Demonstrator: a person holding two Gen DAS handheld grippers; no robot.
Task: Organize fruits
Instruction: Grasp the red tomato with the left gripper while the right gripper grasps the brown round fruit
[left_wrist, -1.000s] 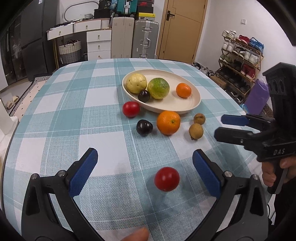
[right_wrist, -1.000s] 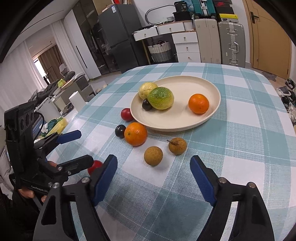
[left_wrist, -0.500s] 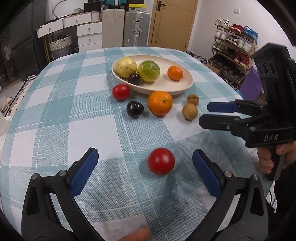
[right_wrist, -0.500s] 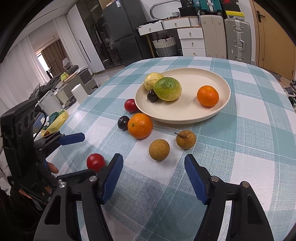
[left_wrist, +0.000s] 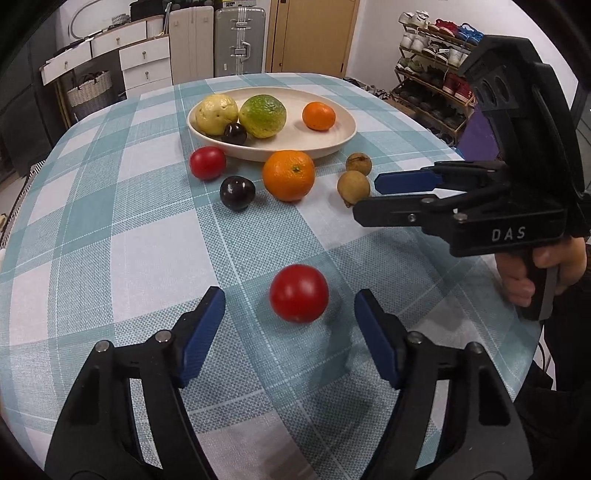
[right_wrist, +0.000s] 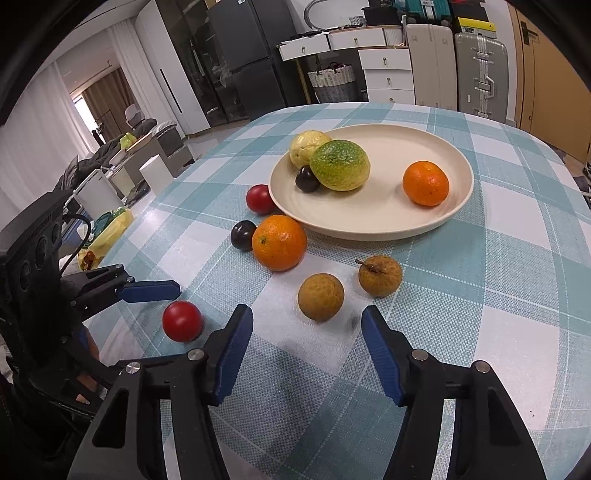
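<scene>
1. Left wrist view: the left gripper (left_wrist: 290, 332) is closing, its jaws half wide. A tomato (left_wrist: 299, 292) lies on the tablecloth (left_wrist: 110, 258) just ahead of and between the pads, touching neither. Further ahead lie a plum (left_wrist: 237, 192), an orange (left_wrist: 288, 175) and the plate (left_wrist: 332, 136).
2. Right wrist view: the right gripper (right_wrist: 307, 350) is closing, its jaws half wide and holding nothing. A longan (right_wrist: 320, 296) lies just ahead of the gap, a second longan (right_wrist: 380, 276) ahead to the right. The tomato (right_wrist: 183, 320) lies left of its left pad.
</scene>
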